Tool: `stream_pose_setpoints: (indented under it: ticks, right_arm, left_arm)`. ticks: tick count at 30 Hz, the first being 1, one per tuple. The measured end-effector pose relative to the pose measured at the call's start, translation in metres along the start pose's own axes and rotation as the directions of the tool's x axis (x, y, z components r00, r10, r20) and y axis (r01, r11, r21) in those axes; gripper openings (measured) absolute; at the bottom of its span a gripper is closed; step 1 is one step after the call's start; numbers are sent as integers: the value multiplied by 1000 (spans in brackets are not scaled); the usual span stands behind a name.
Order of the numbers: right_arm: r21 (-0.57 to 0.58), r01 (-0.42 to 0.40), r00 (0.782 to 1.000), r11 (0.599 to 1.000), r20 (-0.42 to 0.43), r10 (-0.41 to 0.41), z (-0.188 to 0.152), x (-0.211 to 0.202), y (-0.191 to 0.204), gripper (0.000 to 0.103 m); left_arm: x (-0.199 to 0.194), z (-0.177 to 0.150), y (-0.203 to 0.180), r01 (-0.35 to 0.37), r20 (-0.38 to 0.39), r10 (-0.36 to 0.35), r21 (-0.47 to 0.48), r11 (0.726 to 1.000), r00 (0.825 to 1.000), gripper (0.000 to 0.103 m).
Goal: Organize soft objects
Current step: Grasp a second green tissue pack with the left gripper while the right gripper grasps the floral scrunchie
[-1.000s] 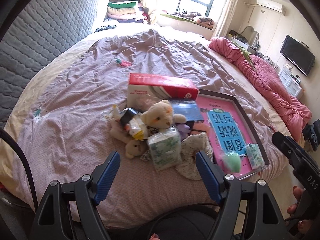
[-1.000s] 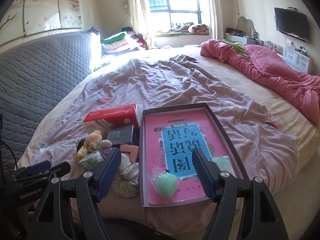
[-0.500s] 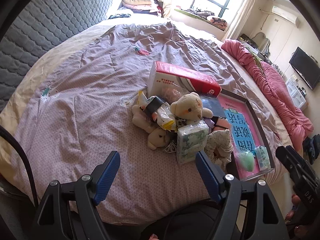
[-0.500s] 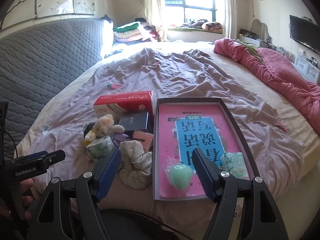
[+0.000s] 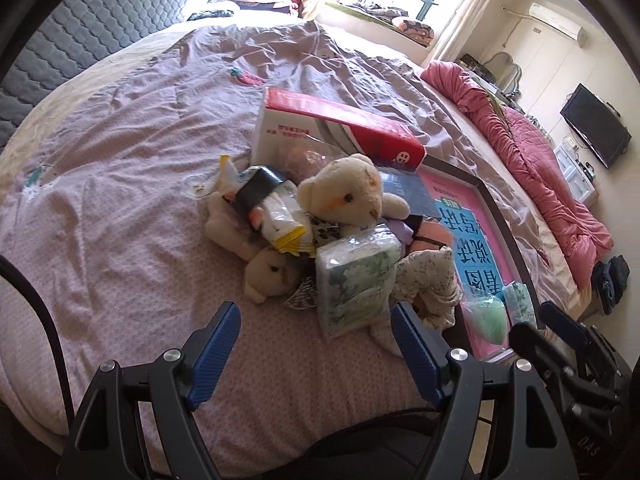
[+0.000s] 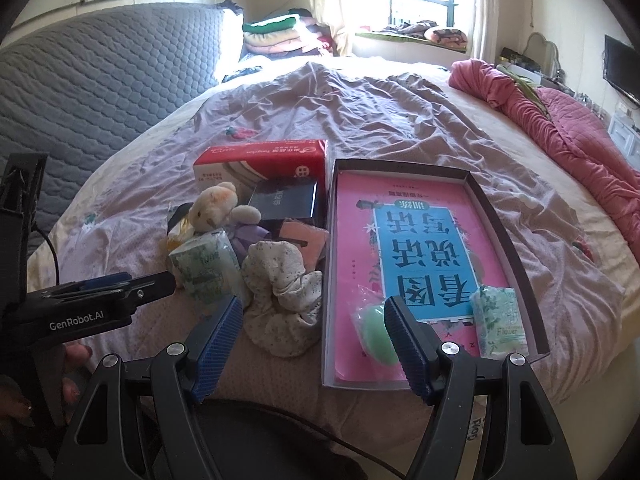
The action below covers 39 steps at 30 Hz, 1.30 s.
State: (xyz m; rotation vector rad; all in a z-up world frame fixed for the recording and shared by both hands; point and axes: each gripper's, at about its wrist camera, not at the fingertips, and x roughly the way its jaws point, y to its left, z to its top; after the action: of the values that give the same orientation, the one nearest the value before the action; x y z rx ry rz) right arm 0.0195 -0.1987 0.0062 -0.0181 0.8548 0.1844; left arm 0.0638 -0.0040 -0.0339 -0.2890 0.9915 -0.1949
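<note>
A pile of soft things lies on the lilac bedspread: a cream teddy bear (image 5: 344,196) (image 6: 214,206), a smaller plush (image 5: 268,274), a green-patterned tissue pack (image 5: 356,280) (image 6: 206,266), a floral cloth (image 6: 280,292) (image 5: 430,280), and snack packets (image 5: 276,216). Right of the pile a dark-rimmed tray (image 6: 490,216) (image 5: 502,216) holds a pink book (image 6: 416,256), a green sponge (image 6: 376,334) (image 5: 486,318) and a small tissue pack (image 6: 502,322). My left gripper (image 5: 314,334) is open, just short of the tissue pack. My right gripper (image 6: 314,328) is open above the cloth and the tray's near corner.
A red and white tissue box (image 5: 336,132) (image 6: 260,162) and a dark box (image 6: 284,200) stand behind the pile. A grey quilted headboard (image 6: 100,80) is at left, a pink quilt (image 6: 560,120) at right. Folded blankets (image 6: 276,34) lie by the window.
Both grippers have come down and closer to the bed. The pile and the tray look larger and nearer now. Neither pair of jaws has changed its width.
</note>
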Motion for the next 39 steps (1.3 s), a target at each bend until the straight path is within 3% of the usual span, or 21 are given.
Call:
stream_pose_setpoints:
  ticks: [6, 9, 19, 22, 25, 28, 30, 33, 39]
  right_arm:
    - [-58, 11, 999, 998, -45, -14, -3, 23, 6, 75]
    - [-89, 23, 998, 996, -60, -28, -1, 35, 10, 75]
    - [-219, 68, 995, 973, -62, -84, 2, 71, 28, 73]
    - [-245, 85, 993, 966, -61, -103, 4, 80, 31, 62]
    - [-264, 88, 991, 961, -73, -111, 5, 91, 34, 41]
    - [-256, 87, 993, 963, -52, -104, 5, 90, 32, 33]
    - [-226, 43, 997, 973, -56, -57, 6, 89, 28, 22]
    - [-204, 26, 998, 979, -45, -36, 5, 85, 24, 20]
    - [-170, -17, 1000, 985, 11, 19, 7, 69, 20, 18]
  left_arm:
    - [15, 5, -9, 22, 4, -22, 30, 999, 1000, 76]
    - [18, 6, -9, 22, 10, -23, 41, 999, 1000, 70]
    - [29, 8, 2, 60, 7, -60, 6, 998, 998, 63]
    - [32, 9, 6, 84, 0, -84, -13, 996, 996, 60]
    - [34, 10, 9, 115, -8, -115, -29, 993, 993, 52]
    - [35, 10, 10, 145, -7, -145, -34, 989, 989, 37]
    - [34, 10, 9, 151, -8, -151, -29, 988, 988, 30]
    - [33, 10, 9, 173, -1, -173, -20, 985, 985, 22]
    - [21, 10, 11, 187, 37, -187, 0, 982, 982, 18]
